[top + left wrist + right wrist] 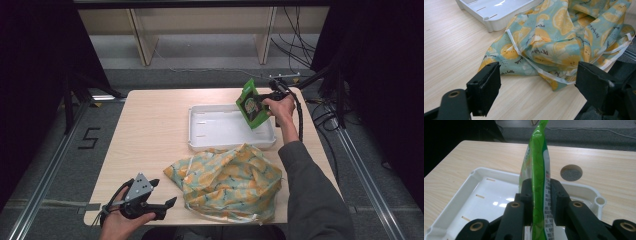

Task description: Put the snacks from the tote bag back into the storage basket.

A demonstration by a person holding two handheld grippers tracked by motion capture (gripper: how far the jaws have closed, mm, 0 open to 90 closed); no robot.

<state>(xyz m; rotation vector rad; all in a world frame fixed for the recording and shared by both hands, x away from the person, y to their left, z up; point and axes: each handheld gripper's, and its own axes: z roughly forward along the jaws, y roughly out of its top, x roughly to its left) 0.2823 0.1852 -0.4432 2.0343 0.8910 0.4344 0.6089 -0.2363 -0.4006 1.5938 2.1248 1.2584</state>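
A green snack pouch (pixel 251 103) hangs above the right end of a white tray (pixel 200 122), with my right gripper (pixel 264 100) shut on it. In the right gripper view the pouch (pixel 537 157) stands edge-on and upright, pinched between the two black jaws over the tray (pixel 461 202). A crumpled cloth bag (pixel 227 181) with an orange-slice print and white drawstrings lies in front of the tray. My left gripper (pixel 164 192) rests open near the table's front left edge, pointing at the bag (pixel 564 37), nothing between its jaws.
The wooden table (pixel 150 130) has a round cable hole (pixel 571 172) beyond the tray. Cables and shelf legs stand on the floor behind. A black tape mark (pixel 89 138) lies on the floor at the left.
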